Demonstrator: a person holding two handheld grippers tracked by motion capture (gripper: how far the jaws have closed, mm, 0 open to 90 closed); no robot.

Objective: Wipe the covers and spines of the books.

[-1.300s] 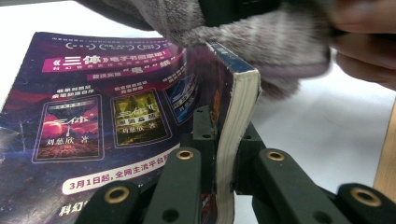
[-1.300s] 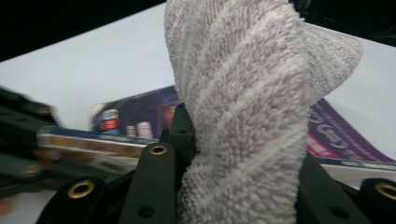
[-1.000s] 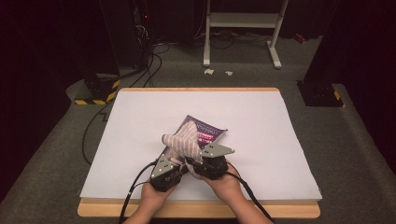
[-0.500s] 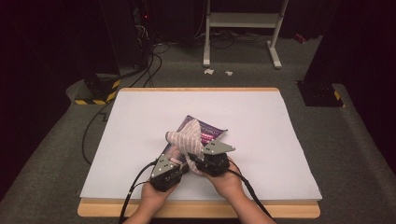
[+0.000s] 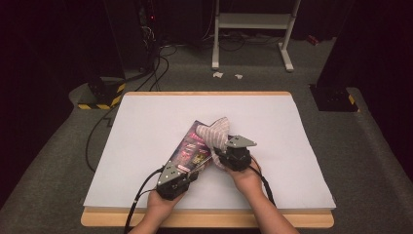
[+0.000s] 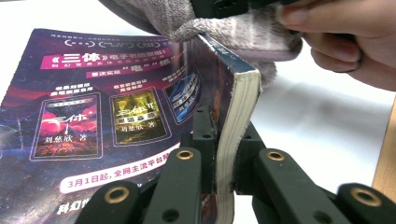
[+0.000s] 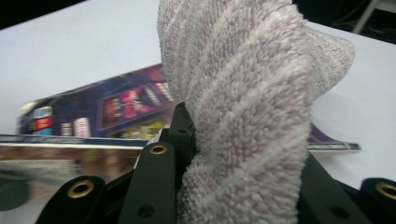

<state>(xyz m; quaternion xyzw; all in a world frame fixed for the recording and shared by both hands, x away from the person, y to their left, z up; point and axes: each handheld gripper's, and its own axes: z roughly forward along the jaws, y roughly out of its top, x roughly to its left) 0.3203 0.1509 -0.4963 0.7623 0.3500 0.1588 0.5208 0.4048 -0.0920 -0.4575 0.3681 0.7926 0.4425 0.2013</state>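
Near the tabletop's front edge, the left tool is clamped on the page edge of a purple-covered book. The right tool grips a striped towel (fluffy, pale purple and white), which touches the book's raised top edge.

A white-topped table with a wooden edge stands on grey carpet. At 12 o'clock a white metal stand rises against darkness. At 10 o'clock black cables trail past a yellow-and-black striped block. Two paper scraps lie beyond the table.
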